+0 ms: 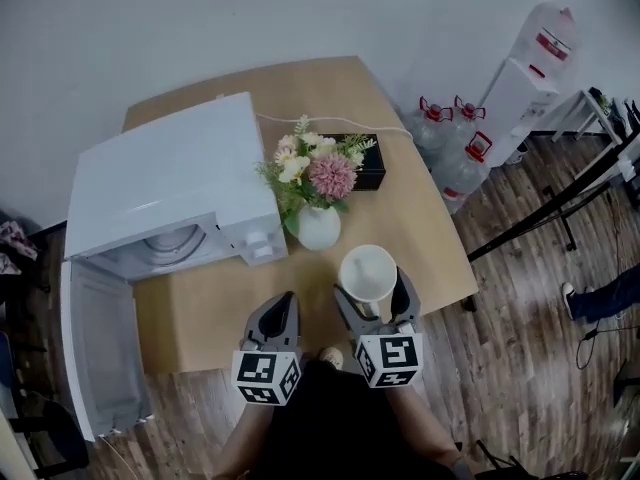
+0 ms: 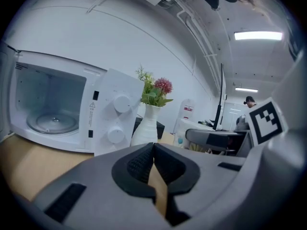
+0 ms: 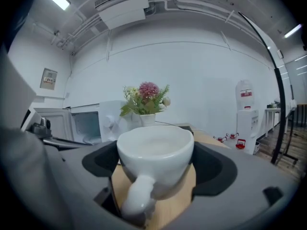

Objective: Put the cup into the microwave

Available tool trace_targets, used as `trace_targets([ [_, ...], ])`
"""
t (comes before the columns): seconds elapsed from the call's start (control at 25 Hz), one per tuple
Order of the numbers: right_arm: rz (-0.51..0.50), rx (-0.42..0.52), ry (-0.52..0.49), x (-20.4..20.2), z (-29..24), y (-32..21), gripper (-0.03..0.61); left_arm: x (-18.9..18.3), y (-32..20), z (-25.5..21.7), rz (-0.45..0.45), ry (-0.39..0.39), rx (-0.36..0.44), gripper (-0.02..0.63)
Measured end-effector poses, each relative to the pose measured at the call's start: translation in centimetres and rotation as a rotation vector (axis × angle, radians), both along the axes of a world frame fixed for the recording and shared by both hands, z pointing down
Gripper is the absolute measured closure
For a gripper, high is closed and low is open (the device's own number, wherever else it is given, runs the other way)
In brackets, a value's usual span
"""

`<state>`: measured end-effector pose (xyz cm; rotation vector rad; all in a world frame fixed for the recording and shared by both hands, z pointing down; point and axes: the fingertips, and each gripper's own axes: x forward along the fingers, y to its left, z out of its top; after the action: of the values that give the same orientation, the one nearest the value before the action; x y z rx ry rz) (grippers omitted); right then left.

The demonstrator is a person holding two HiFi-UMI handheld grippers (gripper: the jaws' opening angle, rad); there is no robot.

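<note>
So the wooden bench [image 1: 425, 233] fills the middle of the head view, and the biggest thing on it is the white microwave [image 1: 165, 183], sitting left of centre. Its door [image 1: 100, 358] is swung wide open and runs down toward the lower left of the frame. In the left gripper view you look right into the open microwave [image 2: 53, 109], with the glass turntable [image 2: 53, 123] inside and two round knobs on the panel beside it. Off the bench, at the upper right of the head view, there's a white water dispenser [image 1: 530, 78] with a few clear water jugs [image 1: 450, 153] on the floor next to it. Just right of the microwave is a white vase of flowers [image 1: 318, 226], and a black box [image 1: 368, 168] sits right behind it toward the top of the frame. The cup [image 1: 367, 271] is white, below the vase near the bottom edge of the bench and well apart from the microwave. The right gripper [image 1: 374, 290] has a jaw on each side of it. In the right gripper view the pads hug the cup [image 3: 156, 152] left and right, its handle pointing at the camera, so the right gripper [image 3: 156, 162] is clamped on it. Can't tell if it's lifted off the wood. The left gripper [image 1: 287, 301] sits just left of that one, jaws pressed fully together with nothing in them [image 2: 153, 150].
</note>
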<state>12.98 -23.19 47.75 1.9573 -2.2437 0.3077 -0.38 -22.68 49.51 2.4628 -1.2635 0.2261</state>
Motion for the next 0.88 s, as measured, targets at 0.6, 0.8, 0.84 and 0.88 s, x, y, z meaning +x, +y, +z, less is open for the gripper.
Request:
trace_targets([
  [0.6, -0.167, -0.010, -0.038, -12.1, -0.7, -1.0, 0.140, -11.6, -0.4, -0.5, -0.174, -0.028, -0.037, 0.609],
  [0.8, -0.204, -0.002, -0.037, -15.7, -1.3, -1.4, 0.140, -14.8, -1.1, -1.2, -0.219, -0.042, -0.021, 0.609],
  [0.84, -0.212, 0.000, -0.039, -16.4, -1.4, -1.5, 0.140, -15.4, -1.3, -1.3, -0.224, -0.046, -0.017, 0.609],
  [0.88, -0.220, 0.001, -0.041, -17.1, -1.5, -1.6, 0.140, -16.0, -1.4, -1.4, -0.228, -0.049, -0.014, 0.609],
])
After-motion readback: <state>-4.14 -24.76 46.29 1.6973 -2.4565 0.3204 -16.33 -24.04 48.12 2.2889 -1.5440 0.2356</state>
